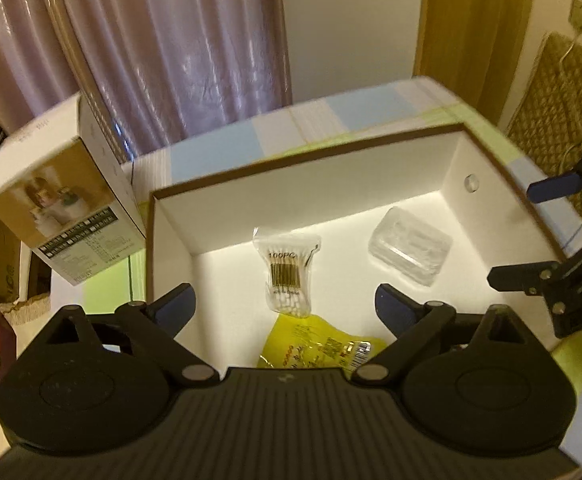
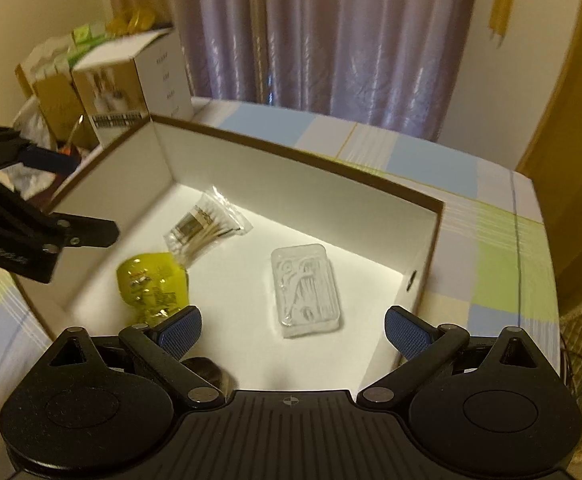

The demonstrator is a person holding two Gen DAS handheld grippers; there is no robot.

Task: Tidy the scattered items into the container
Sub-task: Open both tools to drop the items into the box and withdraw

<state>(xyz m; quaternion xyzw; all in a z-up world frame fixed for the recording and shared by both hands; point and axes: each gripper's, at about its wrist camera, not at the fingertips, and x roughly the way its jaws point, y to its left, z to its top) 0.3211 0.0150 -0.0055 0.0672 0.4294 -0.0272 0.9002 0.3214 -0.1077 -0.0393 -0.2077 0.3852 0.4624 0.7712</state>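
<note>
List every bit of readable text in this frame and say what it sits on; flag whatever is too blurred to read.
"100PC": on the cotton swab bag in the white box; last character unclear.
"DA": on the right gripper body, cut off at the frame edge.
Yellow packet: print and barcode, too blurred to read.
Printed carton: label rows and small print, too blurred.
Clear plastic case: no text visible.
</note>
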